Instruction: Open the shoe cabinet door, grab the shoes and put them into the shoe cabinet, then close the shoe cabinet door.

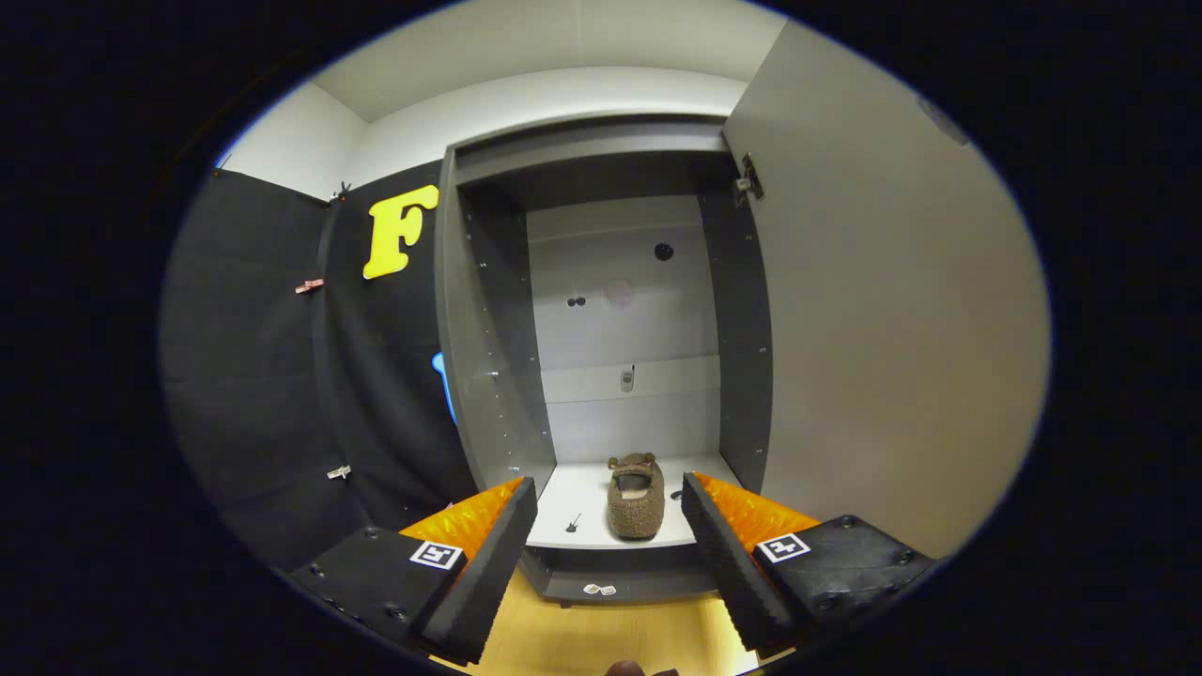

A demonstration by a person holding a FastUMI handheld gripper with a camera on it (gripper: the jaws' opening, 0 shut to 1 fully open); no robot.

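- Wood-tone floor (pixel 601 629) underfoot, pale yellow, running up to cabinet base; dark cloth booth wall (pixel 282 376) at left w/ small clips pinned on it.
- Gripper (pixel 608 507) nearest: fingers spread wide apart, nothing pinched, nothing touching either one. Square marker tags on both finger bodies.
- Small rounded dark-brown bit at very bottom, below fingers – too little seen to identify.
- Two small stickers (pixel 599 590) on cabinet's front plinth, just above floor.
- Shoe cabinet (pixel 488 357) straight ahead, grey, interior exposed. Door (pixel 892 329) swung fully open at right, hinge (pixel 748 180) seen near its top corner.
- Shoe (pixel 637 496): brown fuzzy slipper, on white bottom shelf (pixel 582 493) inside cabinet, near front edge, roughly centred. Seen between the two fingertips, beyond them, not in contact.
- Small dark mark on shelf left of shoe – cannot tell what.
- Back panel (pixel 620 319) farthest: light grey, a few dark round spots, small metal fitting at mid-height.
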